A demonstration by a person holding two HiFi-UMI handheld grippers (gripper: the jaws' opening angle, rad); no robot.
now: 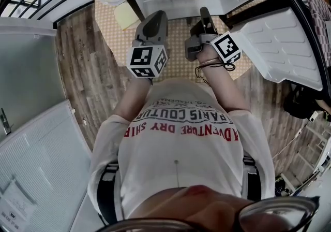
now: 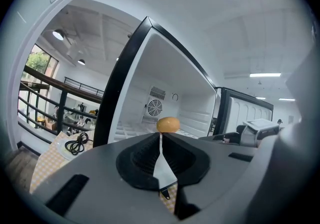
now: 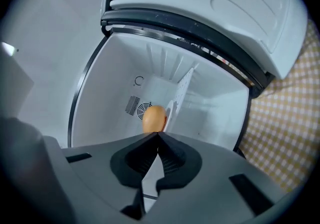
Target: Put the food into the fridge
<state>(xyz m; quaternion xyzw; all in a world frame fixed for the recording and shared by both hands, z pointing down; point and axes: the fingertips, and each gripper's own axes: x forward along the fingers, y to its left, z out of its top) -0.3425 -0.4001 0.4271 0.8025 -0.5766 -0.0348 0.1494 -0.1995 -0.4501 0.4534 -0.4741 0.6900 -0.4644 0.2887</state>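
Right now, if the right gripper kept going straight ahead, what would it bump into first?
Probably the round orange food sitting inside the open fridge. It lies straight ahead of the right gripper, whose jaws are shut; how far is unclear.

A white shirt (image 1: 181, 143) with long sleeves is worn, and rows of red and black letters are printed across it. Black straps (image 1: 106, 194) are seen at both sides of it, maybe part of a harness. Dark-rimmed glasses (image 1: 274, 214) are caught at the bottom edge. A thin ring (image 1: 208, 63) is worn at the right wrist. The left tongs (image 1: 156, 16) are made of grey plastic, the right tongs (image 1: 205, 12) look darker, and a cube (image 1: 147, 61) with black-and-white squares is fixed on each.
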